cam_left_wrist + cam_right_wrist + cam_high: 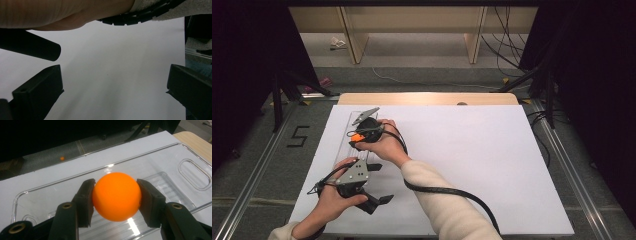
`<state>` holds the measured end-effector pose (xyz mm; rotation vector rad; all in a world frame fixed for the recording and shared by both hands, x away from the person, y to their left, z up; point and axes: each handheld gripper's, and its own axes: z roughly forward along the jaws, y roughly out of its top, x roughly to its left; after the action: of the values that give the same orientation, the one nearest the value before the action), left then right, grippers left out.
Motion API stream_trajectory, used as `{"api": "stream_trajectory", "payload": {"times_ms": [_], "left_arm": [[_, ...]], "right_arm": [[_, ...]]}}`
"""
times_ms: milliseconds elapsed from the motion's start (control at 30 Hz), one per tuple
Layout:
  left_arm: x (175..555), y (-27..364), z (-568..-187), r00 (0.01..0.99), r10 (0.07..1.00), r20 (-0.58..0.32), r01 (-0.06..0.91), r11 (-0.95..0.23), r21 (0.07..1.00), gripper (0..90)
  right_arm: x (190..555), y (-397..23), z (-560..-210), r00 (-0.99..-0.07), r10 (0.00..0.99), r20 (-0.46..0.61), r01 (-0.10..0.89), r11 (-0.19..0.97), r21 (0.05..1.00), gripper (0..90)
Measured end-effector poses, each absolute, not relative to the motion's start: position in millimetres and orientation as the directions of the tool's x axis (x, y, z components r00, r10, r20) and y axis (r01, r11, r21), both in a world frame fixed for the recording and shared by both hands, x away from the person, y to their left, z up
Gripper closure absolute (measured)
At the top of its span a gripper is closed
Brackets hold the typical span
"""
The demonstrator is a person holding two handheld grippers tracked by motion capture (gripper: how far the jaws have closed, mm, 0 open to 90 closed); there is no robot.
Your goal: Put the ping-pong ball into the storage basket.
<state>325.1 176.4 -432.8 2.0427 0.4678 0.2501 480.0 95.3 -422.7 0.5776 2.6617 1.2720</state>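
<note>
Clamping a smooth, matte orange ball [116,196] between its flat black pads, the right gripper [116,200] holds it just above a clear, glossy plastic tray [160,152] with rounded corners and ribbed floor. The tray lies on a white paper sheet [472,150]. The left gripper [112,87] rests with jaws spread wide, nothing between them.

A white sheet [472,165] covered most of the tabletop [427,98], leaving a strip of pale wood bare along the far edge. Beyond it, black cables [507,45] trailed over the grey floor [412,75], where a "5" marking [298,136] lay to the left.
</note>
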Motion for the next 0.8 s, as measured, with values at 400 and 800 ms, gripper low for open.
{"api": "stream_trajectory", "payload": {"times_ms": [400, 800], "left_arm": [[325.2, 176.7, -432.7, 0.903, 0.429, -0.017, 0.225, -0.439, 0.87, 0.0], [325.2, 176.7, -432.7, 0.905, 0.426, -0.016, 0.223, -0.441, 0.87, 0.0]], "right_arm": [[480.3, 97.0, -425.9, -0.918, 0.395, 0.045, 0.286, 0.579, 0.764, 51.3], [480.0, 99.2, -427.1, -0.919, 0.391, 0.043, 0.284, 0.583, 0.761, 51.2]]}}
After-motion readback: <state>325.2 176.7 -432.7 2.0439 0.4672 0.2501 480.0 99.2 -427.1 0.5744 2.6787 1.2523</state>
